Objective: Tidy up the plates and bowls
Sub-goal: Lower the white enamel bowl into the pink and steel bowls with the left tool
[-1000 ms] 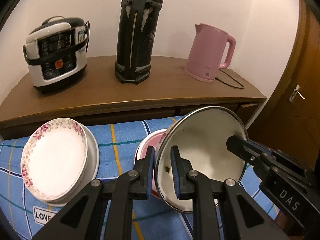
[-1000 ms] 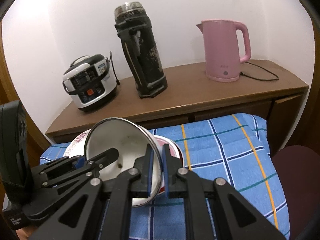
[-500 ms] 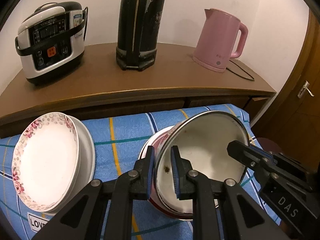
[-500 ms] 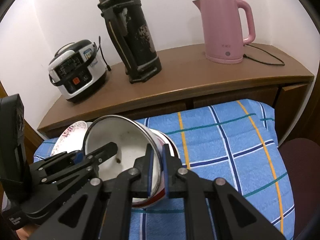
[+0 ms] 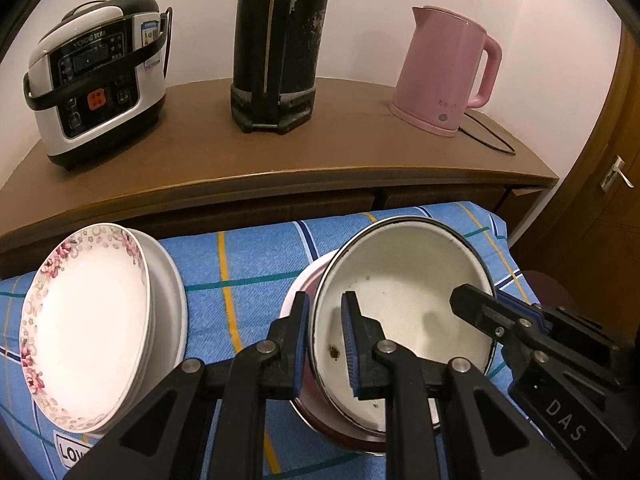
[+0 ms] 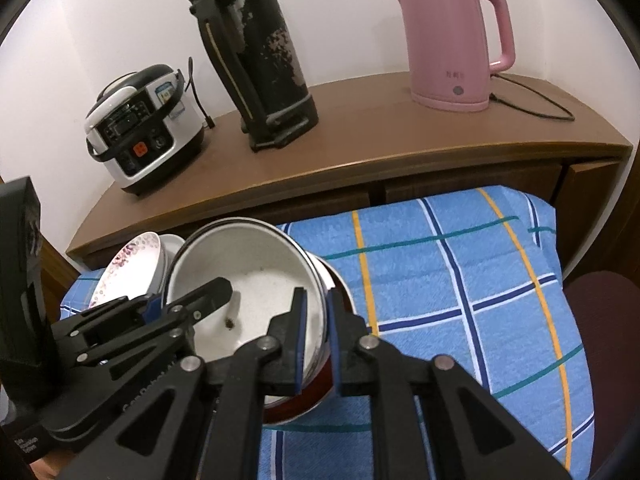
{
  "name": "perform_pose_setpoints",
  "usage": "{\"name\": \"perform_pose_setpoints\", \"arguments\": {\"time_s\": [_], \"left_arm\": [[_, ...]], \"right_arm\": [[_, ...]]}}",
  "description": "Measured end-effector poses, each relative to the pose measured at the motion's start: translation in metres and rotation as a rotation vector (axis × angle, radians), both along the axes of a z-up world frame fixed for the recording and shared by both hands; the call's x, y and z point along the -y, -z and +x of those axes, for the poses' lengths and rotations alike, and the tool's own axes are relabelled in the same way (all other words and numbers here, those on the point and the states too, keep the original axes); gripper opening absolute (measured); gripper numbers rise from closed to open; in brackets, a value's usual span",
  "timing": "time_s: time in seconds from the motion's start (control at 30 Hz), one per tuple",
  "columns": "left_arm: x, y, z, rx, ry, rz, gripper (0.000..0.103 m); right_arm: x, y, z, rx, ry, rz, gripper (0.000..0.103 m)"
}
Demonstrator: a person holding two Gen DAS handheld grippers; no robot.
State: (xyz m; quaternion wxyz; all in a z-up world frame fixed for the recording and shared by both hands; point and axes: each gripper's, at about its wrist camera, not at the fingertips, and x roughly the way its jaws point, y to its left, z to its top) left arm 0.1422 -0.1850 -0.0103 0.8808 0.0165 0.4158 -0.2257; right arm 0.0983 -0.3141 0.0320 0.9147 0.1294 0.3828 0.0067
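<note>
A white enamel bowl (image 5: 404, 292) with a dark rim is held by both grippers on opposite sides of its rim. My left gripper (image 5: 324, 336) is shut on its near-left rim. My right gripper (image 6: 318, 330) is shut on its right rim. The bowl (image 6: 256, 292) sits tilted inside a red-sided bowl (image 6: 316, 396) on the blue checked cloth (image 6: 460, 288). The red bowl's pale rim (image 5: 300, 292) shows under the white bowl in the left wrist view. A floral plate (image 5: 84, 320) lies on a stack of white plates (image 5: 172, 300) to the left; the floral plate also shows in the right wrist view (image 6: 128, 268).
A brown wooden sideboard (image 5: 280, 160) stands behind the cloth with a rice cooker (image 5: 96, 84), a tall black thermos (image 5: 276, 44) and a pink kettle (image 5: 448, 72) with its cord. A dark red stool (image 6: 604, 320) and a wooden door (image 5: 600, 208) are to the right.
Both grippers have lowered the white bowl, still held, down into the red bowl. The cameras have moved forward and down toward the cloth.
</note>
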Motion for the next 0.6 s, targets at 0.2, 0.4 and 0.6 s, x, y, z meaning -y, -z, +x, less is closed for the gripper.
{"name": "perform_pose_setpoints", "arguments": {"time_s": [0.2, 0.4, 0.6], "left_arm": [[0.000, -0.003, -0.001, 0.007, 0.015, -0.008, 0.019], [-0.001, -0.014, -0.004, 0.052, 0.011, -0.005, 0.019], [-0.010, -0.024, -0.003, 0.079, -0.011, -0.031, 0.035]], "right_arm": [[0.001, -0.002, -0.003, 0.049, 0.004, -0.008, 0.017], [0.006, -0.004, -0.004, 0.066, 0.007, -0.003, 0.023], [0.009, -0.005, -0.006, 0.090, 0.016, 0.007, 0.023]]}}
